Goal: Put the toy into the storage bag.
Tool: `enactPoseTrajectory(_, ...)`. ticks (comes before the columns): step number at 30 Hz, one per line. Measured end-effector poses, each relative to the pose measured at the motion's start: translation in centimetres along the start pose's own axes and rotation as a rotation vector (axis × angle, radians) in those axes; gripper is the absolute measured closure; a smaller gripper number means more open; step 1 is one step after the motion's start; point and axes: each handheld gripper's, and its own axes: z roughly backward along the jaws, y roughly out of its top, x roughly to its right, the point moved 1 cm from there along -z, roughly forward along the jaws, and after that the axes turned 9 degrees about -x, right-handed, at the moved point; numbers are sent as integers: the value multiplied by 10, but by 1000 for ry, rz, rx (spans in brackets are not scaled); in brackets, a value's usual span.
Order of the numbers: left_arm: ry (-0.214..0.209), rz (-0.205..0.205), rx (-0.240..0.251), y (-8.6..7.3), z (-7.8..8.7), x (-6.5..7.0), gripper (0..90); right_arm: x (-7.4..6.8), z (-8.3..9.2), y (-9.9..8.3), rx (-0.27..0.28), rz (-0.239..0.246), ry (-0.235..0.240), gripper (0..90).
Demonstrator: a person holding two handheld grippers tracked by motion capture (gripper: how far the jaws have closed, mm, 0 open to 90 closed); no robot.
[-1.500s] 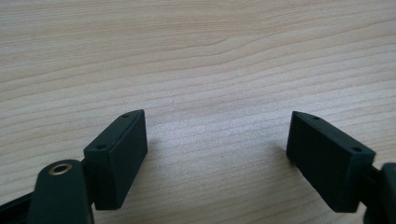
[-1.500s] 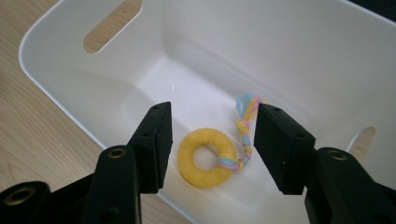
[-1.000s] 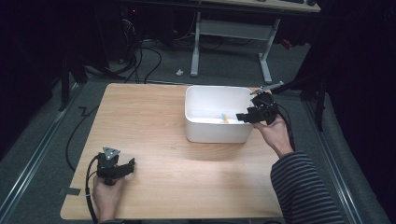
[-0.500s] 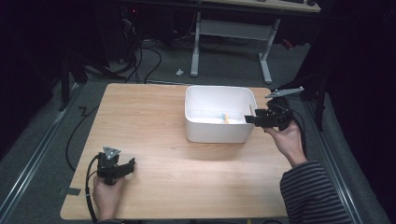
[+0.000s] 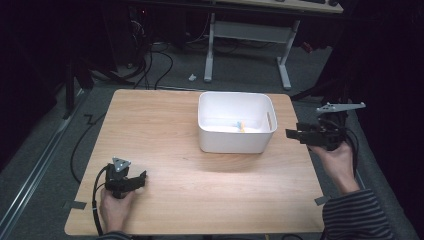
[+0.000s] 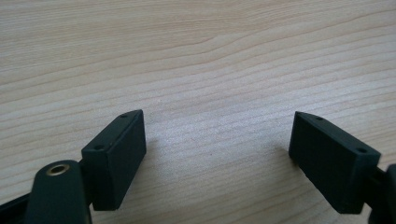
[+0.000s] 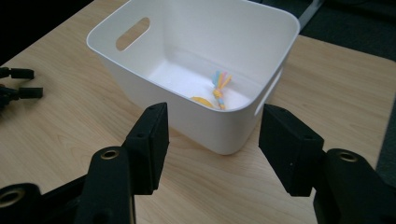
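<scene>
A white plastic bin (image 5: 235, 142) with handle slots stands on the wooden table (image 5: 165, 125), right of centre. A small yellow, pink and blue object (image 7: 218, 88) lies on the bin's floor, also seen from above as a small coloured object (image 5: 241, 126). My right gripper (image 5: 291, 133) hovers at the table's right edge beside the bin, jaws open and empty; in the right gripper view the right gripper (image 7: 212, 144) faces the bin's (image 7: 154, 88) near corner. My left gripper (image 5: 144, 176) rests low at the front left; the left gripper (image 6: 217, 154) is open over bare wood.
The table's right edge lies under my right hand (image 5: 337, 162). Beyond the far edge stand a white desk frame (image 5: 250, 35) and cables (image 5: 150, 60) on grey floor. Bare wood (image 5: 200, 195) stretches between the two grippers.
My right gripper has drawn back from over the bin's right rim to outside it, rightward and toward the table's right edge. The left gripper has not moved.
</scene>
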Motion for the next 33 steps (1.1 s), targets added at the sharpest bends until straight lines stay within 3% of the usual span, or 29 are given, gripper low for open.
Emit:
enactPoseTrajectory(5, -1, -1, 1, 0, 0, 0, 193, 3, 12, -20, 21, 6, -32, 433)
enactPoseTrajectory(7, -5, -7, 0, 0, 0, 0, 183, 3, 17, -37, 50, -5, -19, 435)
enactPoseTrajectory(10, -5, -6, 0, 0, 0, 0, 181, 4, 19, -44, 56, -6, -28, 435)
enactPoseTrajectory(17, -13, -17, -3, 0, 0, 1, 165, -8, 22, -64, 80, 2, -30, 438)
enactPoseTrajectory(25, -7, -12, -4, 0, 0, 1, 163, -24, 7, -75, 96, 23, -3, 444)
enactPoseTrajectory(33, -7, -9, -3, 0, -1, 2, 162, -33, -20, -79, 58, 40, 12, 446)
